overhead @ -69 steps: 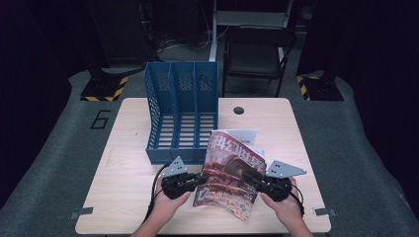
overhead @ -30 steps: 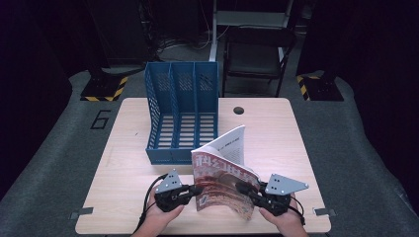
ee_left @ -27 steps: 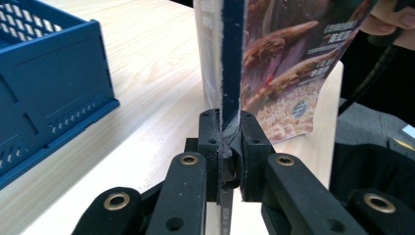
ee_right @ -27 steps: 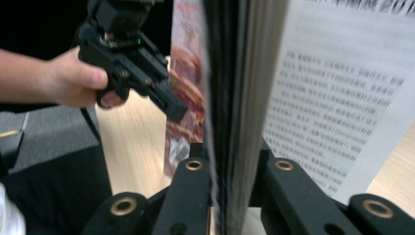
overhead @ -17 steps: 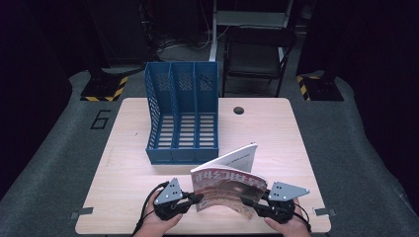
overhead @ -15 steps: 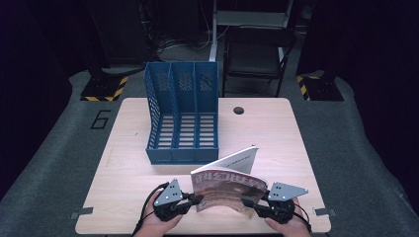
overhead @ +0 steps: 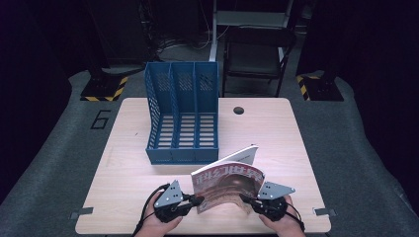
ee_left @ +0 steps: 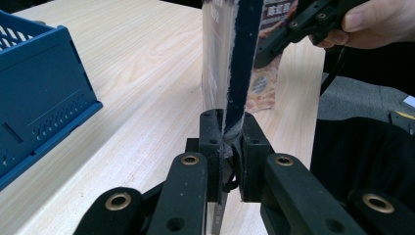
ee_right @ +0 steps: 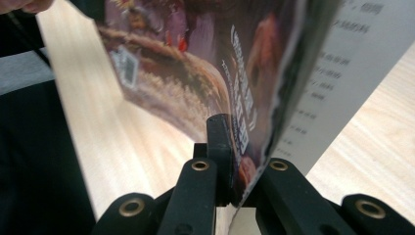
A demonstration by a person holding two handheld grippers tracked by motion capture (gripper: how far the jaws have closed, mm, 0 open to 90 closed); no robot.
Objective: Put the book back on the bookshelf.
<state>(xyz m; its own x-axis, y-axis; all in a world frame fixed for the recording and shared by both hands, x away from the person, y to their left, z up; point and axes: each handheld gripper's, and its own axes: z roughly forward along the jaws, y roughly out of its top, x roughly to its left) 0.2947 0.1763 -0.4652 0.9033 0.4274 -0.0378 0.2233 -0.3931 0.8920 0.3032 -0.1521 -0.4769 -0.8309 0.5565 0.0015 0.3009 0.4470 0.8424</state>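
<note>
Magazine (overhead: 228, 186): upright, bowed, at the surface's (overhead: 128, 173) near edge, before the blue file rack (overhead: 182, 114).
Left claw (overhead: 196, 200): clamped on its spine edge.
Right claw (overhead: 245, 199): clamped on its pages.
Advice: likely racking; lift both evenly, avoid buckling.

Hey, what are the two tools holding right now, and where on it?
A magazine: left tool pinches its spine edge, right tool pinches the opposite, open page edge.

Blue slotted file rack (overhead: 182, 116) near the far edge of the pale woodgrain table (overhead: 123, 173). Magazine (overhead: 228, 185) cover: reddish-brown artwork, white title characters. Black grippers.
</note>
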